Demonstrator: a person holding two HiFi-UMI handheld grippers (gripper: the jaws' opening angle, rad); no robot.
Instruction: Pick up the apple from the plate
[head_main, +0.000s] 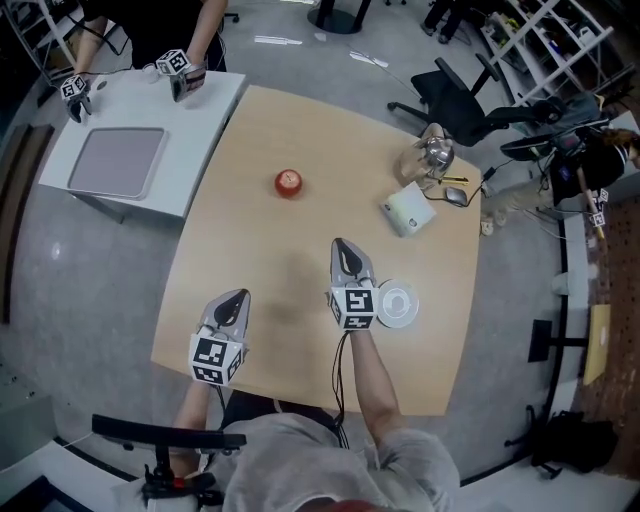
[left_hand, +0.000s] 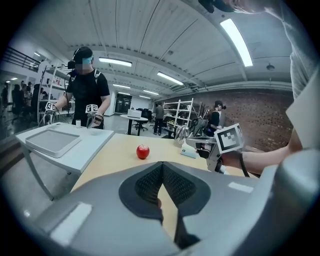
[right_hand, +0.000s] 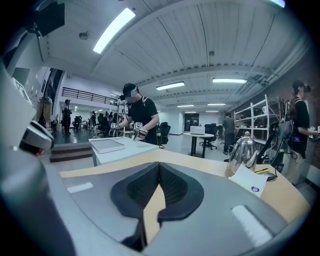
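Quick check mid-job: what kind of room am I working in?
Probably a robotics lab or open workshop: shelving racks, office chairs, and another person at a white table holding a marker-cube gripper.

My count on screen
One apple (head_main: 288, 183), one plate (head_main: 408, 312), one kettle (head_main: 436, 153), one tray (head_main: 115, 162); two tables, wooden table (head_main: 260, 240) and white table (head_main: 205, 120); my two grippers, left gripper (head_main: 238, 297) and right gripper (head_main: 341, 245); another person (left_hand: 86, 95) holds two more.

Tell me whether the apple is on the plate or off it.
Off. The apple sits on the bare tabletop, well apart from the empty white plate beside the right gripper.
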